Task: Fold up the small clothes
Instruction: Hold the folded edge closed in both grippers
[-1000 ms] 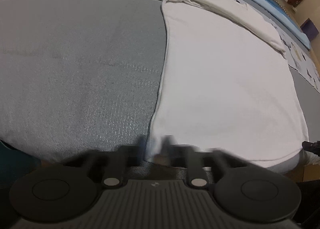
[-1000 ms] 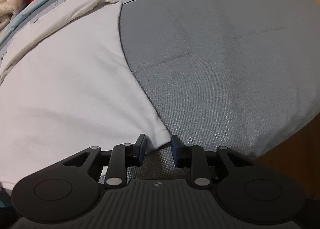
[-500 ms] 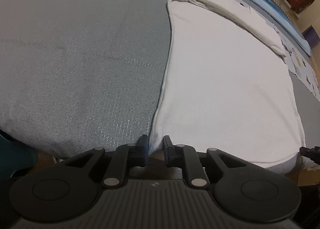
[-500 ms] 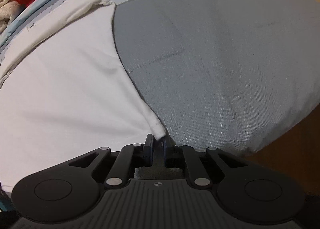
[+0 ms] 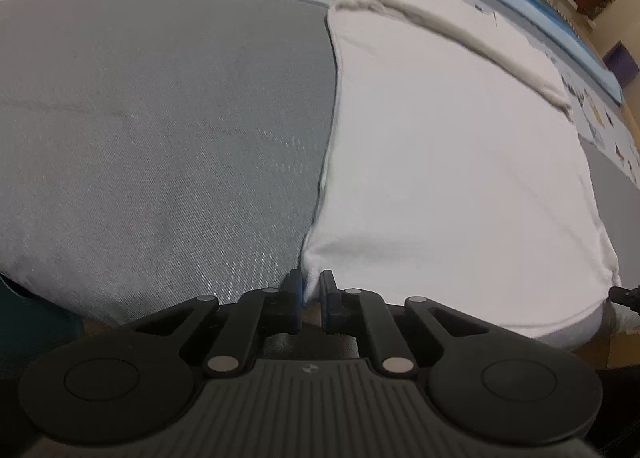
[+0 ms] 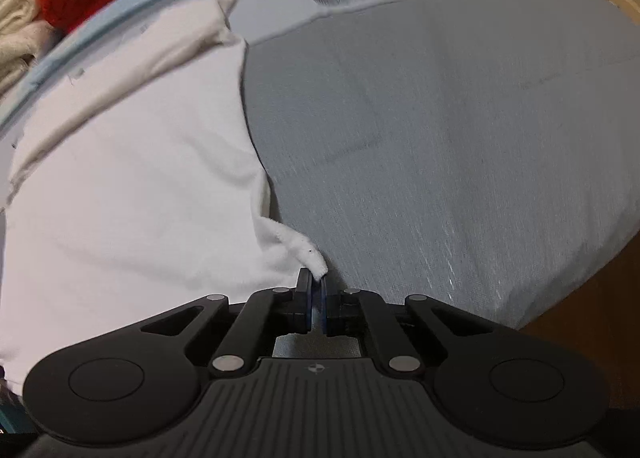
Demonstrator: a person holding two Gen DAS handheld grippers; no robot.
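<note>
The white shirt is spread flat on the gray mat ahead of both claws, its two near corners are pinched by the left claw and the just-closed right claw, and folding looks barely begun.

Right gripper: jaws, apart a second ago with the hem corner of the white garment loose between them, have just been closing — now pinching that corner, which stands raised off the grey cloth. Left gripper: jaws briefly widened, then closed back (near corner of the garment between them).
</note>
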